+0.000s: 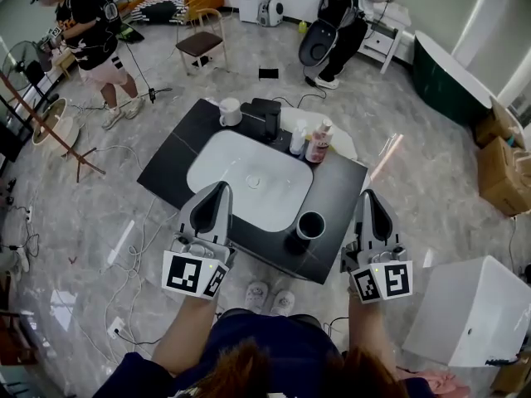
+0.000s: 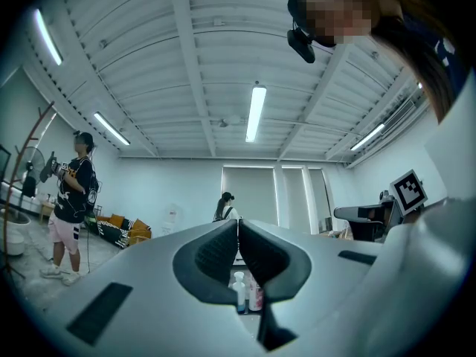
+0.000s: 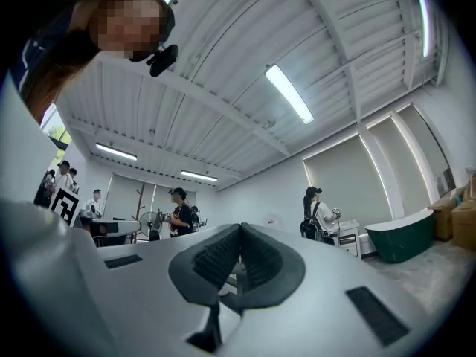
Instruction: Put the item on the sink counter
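Head view: the dark cup (image 1: 310, 225) stands upright, mouth up, on the black tabletop (image 1: 172, 162), just off the front right corner of the white basin (image 1: 236, 168) and near the tabletop's front edge. Your right gripper (image 1: 370, 196) is beside it on the side away from the basin, tips pointing forward past it. Your left gripper (image 1: 219, 186) hangs over the basin's front left rim, with the basin's corner between it and the cup. So the right gripper is the nearer one, and the cup lies to its left and slightly nearer you than its tips. If the cup is the item meant, it already looks set down. I can't be sure, since two bottles (image 1: 308, 139) and a white mug (image 1: 230, 110) also stand along the basin's far rim.

Left gripper view: the left gripper (image 2: 238, 223) has its jaws pressed together along their whole length with nothing between them. Below the pads you see the two bottles (image 2: 246, 292) beyond the basin, so this gripper points toward the far rim and not at the cup.

Right gripper view: the right gripper (image 3: 239, 229) also has its jaws closed and empty. The cup does not show here, which fits it lying off to the side of the jaw line. Any grasp would need you to draw back and swing left toward the basin first.
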A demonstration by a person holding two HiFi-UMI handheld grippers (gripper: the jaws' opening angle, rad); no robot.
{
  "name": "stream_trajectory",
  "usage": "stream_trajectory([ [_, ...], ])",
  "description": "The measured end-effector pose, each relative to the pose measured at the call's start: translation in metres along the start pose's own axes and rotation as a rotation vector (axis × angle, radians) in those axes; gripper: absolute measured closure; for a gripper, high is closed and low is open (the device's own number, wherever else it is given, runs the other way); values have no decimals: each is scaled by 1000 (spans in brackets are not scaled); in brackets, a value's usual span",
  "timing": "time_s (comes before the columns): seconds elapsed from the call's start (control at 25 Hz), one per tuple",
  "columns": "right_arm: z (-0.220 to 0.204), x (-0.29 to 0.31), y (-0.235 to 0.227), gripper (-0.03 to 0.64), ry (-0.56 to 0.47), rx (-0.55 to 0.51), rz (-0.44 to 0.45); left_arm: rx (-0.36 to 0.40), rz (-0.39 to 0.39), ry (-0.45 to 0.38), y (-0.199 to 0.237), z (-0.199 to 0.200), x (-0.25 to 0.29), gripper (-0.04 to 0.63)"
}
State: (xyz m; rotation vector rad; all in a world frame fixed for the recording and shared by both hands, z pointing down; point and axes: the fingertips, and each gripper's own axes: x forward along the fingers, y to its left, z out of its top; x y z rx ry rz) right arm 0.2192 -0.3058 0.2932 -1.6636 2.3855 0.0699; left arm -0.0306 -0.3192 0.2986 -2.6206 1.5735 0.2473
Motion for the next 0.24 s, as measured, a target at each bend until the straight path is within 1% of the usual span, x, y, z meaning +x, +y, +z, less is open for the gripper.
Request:
stream_trajectory([
  [0.24, 6, -1, 1, 603, -6, 9, -10, 1, -3, 2, -2, 4, -2, 572],
])
